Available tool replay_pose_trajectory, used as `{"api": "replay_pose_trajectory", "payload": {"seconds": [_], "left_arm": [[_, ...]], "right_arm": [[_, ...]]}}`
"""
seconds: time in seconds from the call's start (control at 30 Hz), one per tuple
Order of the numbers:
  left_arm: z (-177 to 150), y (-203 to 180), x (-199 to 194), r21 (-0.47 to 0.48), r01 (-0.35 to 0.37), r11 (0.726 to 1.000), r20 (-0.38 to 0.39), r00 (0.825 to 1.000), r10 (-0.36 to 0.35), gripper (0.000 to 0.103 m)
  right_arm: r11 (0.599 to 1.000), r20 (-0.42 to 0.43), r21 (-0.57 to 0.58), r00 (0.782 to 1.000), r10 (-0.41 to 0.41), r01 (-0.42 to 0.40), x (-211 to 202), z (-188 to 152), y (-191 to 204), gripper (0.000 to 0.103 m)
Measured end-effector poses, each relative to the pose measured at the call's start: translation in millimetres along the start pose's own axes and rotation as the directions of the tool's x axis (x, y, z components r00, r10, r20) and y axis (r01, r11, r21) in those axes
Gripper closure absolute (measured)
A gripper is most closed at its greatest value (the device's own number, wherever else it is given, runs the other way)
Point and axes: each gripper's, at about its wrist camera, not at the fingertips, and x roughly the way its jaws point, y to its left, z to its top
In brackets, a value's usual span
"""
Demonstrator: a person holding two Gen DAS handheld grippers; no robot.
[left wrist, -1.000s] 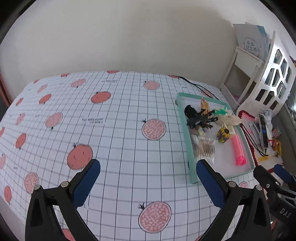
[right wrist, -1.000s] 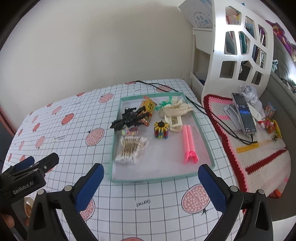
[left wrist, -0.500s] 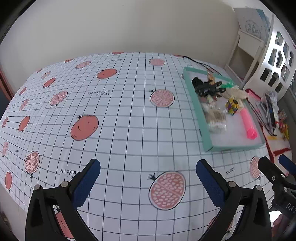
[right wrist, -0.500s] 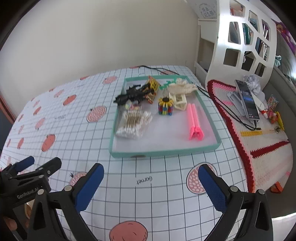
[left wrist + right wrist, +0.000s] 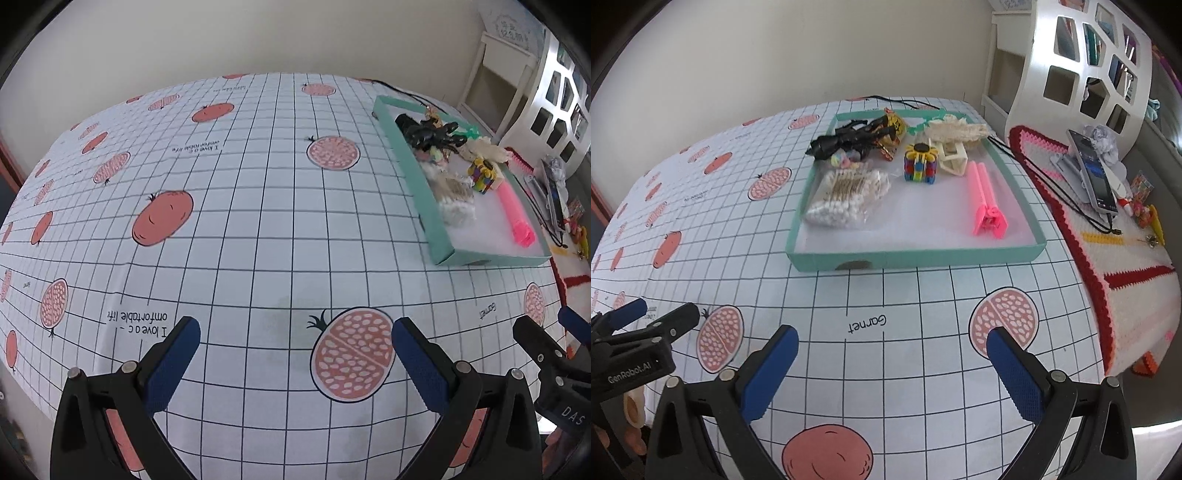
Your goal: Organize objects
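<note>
Small oddments gathered in a shallow mint-green cardboard tray [image 5: 916, 256] on the tabletop.

Inside lie a clear bag of cotton swabs [image 5: 846, 197], a pink plastic clip [image 5: 984, 199], a multicoloured block toy [image 5: 921, 162], a black plastic toy [image 5: 849, 138] and cream lace [image 5: 956, 130], crowded toward the far end, leaving the near floor bare. Both the left claw [image 5: 295, 358] and right claw [image 5: 892, 358] hover spread and empty over the grid-printed cloth [image 5: 905, 314], short of the tray.

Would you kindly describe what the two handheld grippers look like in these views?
Both match. The left gripper and right gripper each have black plastic frames shaped like angled clamps, with silver rivets at the pivots and textured blue pads lining the jaws. White lettering marks the bodies: "GenRobot.AI" on the left one as seen from the right wrist, "DAS" on the right one. No cables or sleeves show.
</note>
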Motion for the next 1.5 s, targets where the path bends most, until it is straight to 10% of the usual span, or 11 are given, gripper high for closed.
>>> {"api": "replay_pose_trajectory", "payload": {"seconds": [1.5], "left_arm": [[-7.6, 7.7, 36.7, -0.012, -0.036, 0.999, -0.055, 0.998, 0.035, 0.0]], "right_arm": [[1.0, -0.065, 0.007, 0.998, -0.024, 0.024, 47.6, -17.3, -4.4, 0.0]]}}
